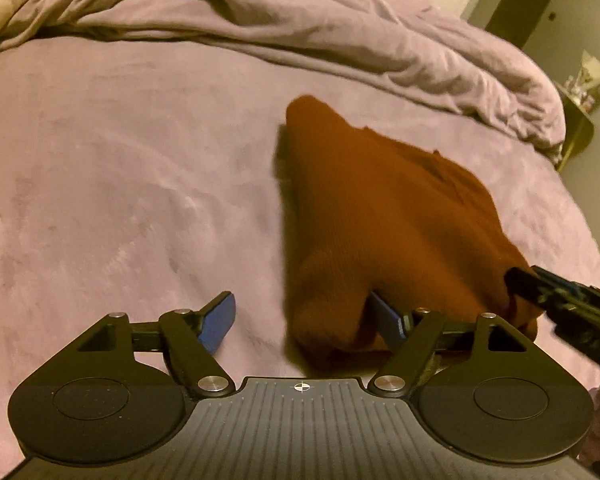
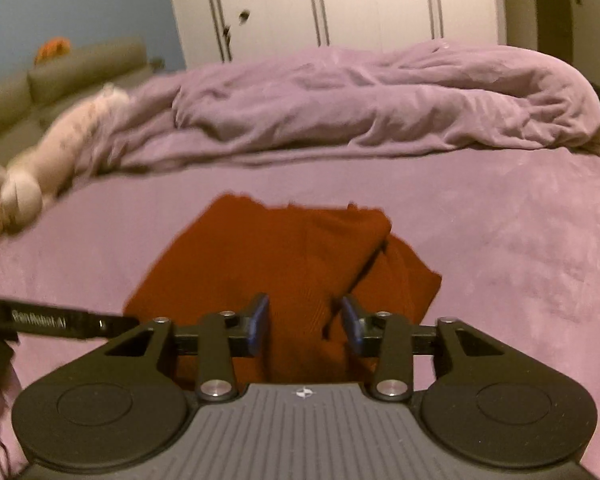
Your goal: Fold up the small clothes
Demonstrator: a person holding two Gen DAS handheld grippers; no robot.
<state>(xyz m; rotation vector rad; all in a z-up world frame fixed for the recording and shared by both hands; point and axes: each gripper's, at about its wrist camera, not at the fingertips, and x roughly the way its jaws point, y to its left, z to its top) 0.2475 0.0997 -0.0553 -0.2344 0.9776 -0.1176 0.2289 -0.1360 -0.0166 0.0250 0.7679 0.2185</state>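
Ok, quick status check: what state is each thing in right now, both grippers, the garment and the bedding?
left gripper: open, its right finger tucked against the garment's near edge
right gripper: open, fingers astride the garment's near edge
rust-red garment: partly folded, near end lifted off the bed in the left wrist view
duvet: bunched up at the far end
bed sheet: spread flat under the garment
wardrobe doors: closed

Rust-orange ribbed garment [image 2: 276, 264], mauve bedsheet [image 2: 500, 248], mauve crumpled duvet [image 2: 380, 108], white wardrobe [image 2: 340, 4], blue-padded black claws
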